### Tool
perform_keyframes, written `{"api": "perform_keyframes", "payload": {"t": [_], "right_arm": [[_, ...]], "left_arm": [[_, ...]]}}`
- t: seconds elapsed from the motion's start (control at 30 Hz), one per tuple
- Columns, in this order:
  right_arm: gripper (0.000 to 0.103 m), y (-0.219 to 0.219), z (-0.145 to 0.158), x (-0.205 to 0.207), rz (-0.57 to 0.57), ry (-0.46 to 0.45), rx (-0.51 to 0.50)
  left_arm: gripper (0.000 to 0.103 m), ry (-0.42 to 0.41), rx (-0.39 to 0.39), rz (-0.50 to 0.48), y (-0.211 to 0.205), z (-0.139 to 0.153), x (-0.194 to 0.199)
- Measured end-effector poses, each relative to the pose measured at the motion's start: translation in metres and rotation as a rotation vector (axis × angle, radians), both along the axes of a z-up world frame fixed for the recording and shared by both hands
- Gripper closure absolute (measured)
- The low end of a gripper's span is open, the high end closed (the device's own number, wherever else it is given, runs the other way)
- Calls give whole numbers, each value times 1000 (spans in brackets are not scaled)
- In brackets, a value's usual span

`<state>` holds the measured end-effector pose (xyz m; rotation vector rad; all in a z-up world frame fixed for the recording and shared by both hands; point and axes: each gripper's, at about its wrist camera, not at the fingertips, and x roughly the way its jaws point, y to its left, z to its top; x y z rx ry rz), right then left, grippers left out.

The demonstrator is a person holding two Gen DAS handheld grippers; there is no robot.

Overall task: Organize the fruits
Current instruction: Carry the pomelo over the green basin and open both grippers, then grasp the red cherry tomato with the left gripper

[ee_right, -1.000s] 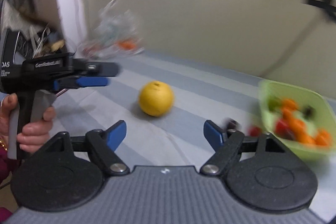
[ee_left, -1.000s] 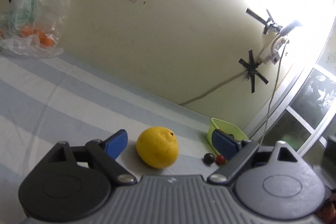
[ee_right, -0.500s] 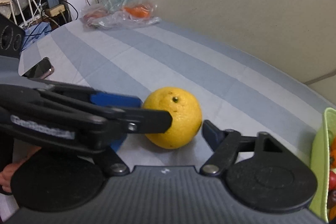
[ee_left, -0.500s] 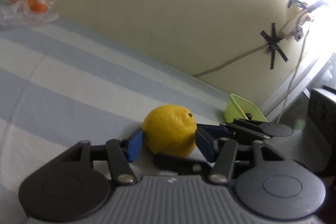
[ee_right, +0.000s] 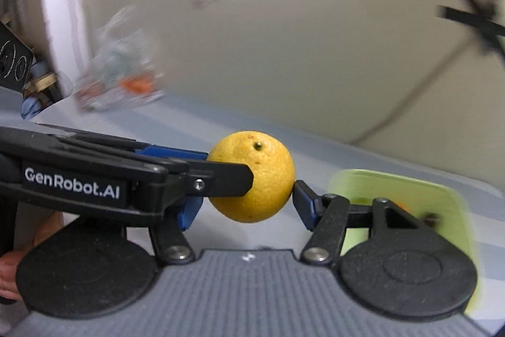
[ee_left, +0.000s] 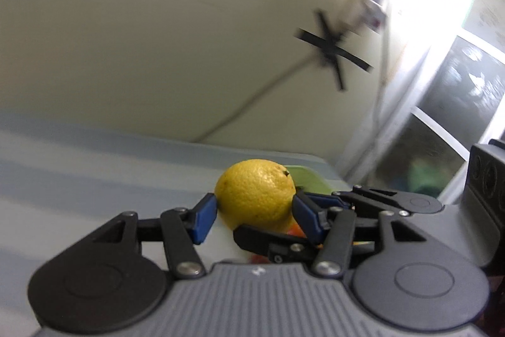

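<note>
A round yellow citrus fruit with a dimpled skin and a small dark stem scar [ee_left: 257, 195] is held clear of the blue-and-white striped cloth surface [ee_left: 94, 179], gripped by both grippers at once. The left gripper [ee_left: 254, 213] is closed on it, its blue pads [ee_left: 204, 218] pressed against the fruit's two sides. The right gripper [ee_right: 249, 206] is likewise clamped on the fruit, one blue pad [ee_right: 304, 207] being seen touching the fruit's right flank, while the opposite pad is partly hidden behind the left gripper's black finger, which crosses in front. In the right wrist view, a lime-green plastic bowl [ee_right: 410, 188] is seen just beyond and to the right of the fruit, on the striped cloth; small orange and dark fruits are made out inside it, though blurred and partly covered by the gripper's linkage. In the left wrist view the same bowl's rim is glimpsed directly behind the fruit. Further off, against the cream wall [ee_right: 284, 37], a crumpled clear plastic bag [ee_right: 120, 75] is seen lying on the cloth, with blurred orange items inside.
</note>
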<state>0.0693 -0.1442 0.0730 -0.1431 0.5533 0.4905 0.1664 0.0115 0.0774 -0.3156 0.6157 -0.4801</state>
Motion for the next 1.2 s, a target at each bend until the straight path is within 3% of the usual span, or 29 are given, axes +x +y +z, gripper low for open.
{"api": "perform_keyframes", "payload": {"t": [0.3,0.4,0.6,0.77,0.9,1.07,1.2], "right_arm": [[38,-108,-14,27,-213,52,5],[39,-122,-26,37,-258,70,15],[37,-136,-29,35,-277,49,50],[38,-138,-16,13,-309,17,106],[38,-149,-10,-44,-304,-25,227],[43,-154,-37,-139,-268,-80,395],[56,-129,-71,-205,-240,-155,365]], "left_arm": [[51,84,38,-127,-111,-23,56],[51,121,35,-145,-129,-33,67],[43,81,84,-110,-133,-24,59],[43,12,58,-99,-105,-1,14],[43,-50,41,-116,-71,7,-47],[45,-80,23,-161,-34,-20,-135],[48,-43,24,-188,-32,-51,-165]]}}
